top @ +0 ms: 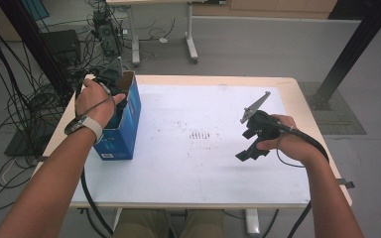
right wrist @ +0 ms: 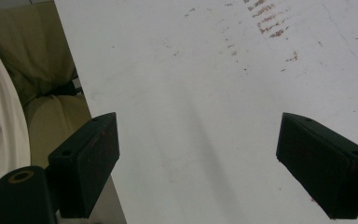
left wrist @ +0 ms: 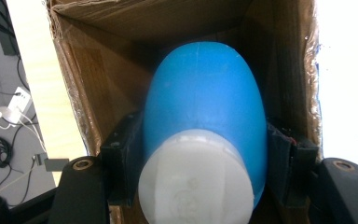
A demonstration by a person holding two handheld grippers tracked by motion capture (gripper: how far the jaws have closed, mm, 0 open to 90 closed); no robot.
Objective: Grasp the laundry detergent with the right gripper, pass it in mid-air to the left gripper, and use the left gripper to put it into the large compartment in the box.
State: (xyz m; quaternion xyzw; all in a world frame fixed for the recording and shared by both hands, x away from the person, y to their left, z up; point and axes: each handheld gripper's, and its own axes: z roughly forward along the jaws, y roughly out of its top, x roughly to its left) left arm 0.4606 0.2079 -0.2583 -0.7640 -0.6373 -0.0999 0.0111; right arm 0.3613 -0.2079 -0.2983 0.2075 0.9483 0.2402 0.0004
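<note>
While we look down from above our side of the tabletop point(top: 178, 168), two forearms reach in from the bottom edge. Nearest, the right hand-held gripper point(top: 245, 154) hangs over bare white surface, jaws spread wide with nothing between them; its own view shows scuffed white tabletop and, beyond the near edge, our lap. Farther off at the left, the left hand-held gripper point(top: 110, 79) points down into an open blue cardboard box point(top: 121, 131) and is clamped on a blue bottle with a white cap point(left wrist: 205, 126), which sits inside the box (cap toward the camera). We judge the bottle is either nearly set down or about to be lifted; which one we cannot tell. The brown box walls point(left wrist: 88, 93) stand close on both sides, leaving little room sideways. That box stands near the tabletop's left edge; the middle is open.
</note>
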